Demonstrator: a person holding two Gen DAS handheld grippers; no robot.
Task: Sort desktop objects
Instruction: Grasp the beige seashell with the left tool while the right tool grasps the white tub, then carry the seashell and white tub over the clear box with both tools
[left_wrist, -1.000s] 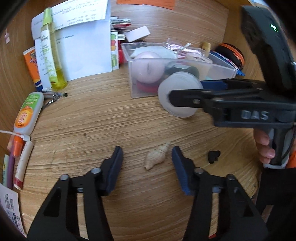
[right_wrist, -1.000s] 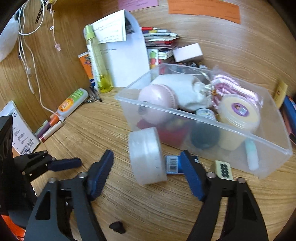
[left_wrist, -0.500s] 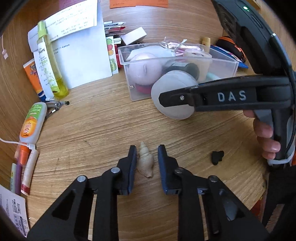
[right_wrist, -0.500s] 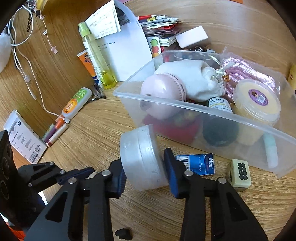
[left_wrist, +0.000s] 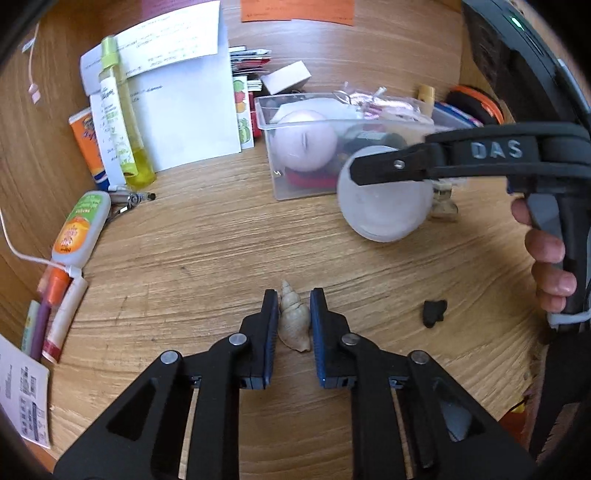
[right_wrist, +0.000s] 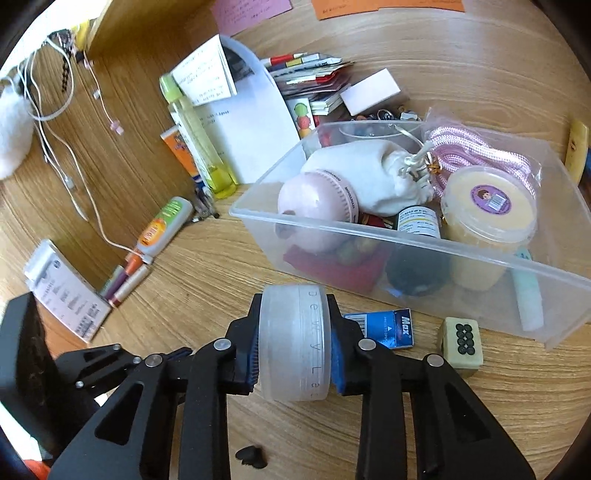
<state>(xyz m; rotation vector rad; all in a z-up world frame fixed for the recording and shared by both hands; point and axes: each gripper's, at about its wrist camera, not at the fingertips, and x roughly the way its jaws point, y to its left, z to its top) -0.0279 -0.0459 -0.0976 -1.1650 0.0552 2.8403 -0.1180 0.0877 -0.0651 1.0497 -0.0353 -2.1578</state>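
A pale spiral seashell (left_wrist: 294, 326) lies on the wooden desk (left_wrist: 207, 251), and my left gripper (left_wrist: 294, 301) is shut on it, one blue pad on each side. My right gripper (right_wrist: 294, 332) holds a frosted white round jar (right_wrist: 295, 354) on its edge, slightly off the desk; its jaws are still closing and the pads press on the jar's flat faces. In the left wrist view the same jar (left_wrist: 384, 214) hangs in front of the clear plastic bin (left_wrist: 295, 186). The bin (right_wrist: 406, 242) holds a pink ball, a white pouch, pink cord and a yellow tub.
A blue staples box (right_wrist: 388, 328) and a mahjong tile (right_wrist: 462, 347) lie before the bin. A small black piece (left_wrist: 434, 313) sits right of the shell. An orange-and-green glue bottle (left_wrist: 81, 229), pens (left_wrist: 51, 306), a yellow spray bottle (left_wrist: 122, 122) and papers line the left and back.
Both grippers went from open to shut: the left on the shell, which turned to point away, and the right on the white jar, which has lifted slightly.
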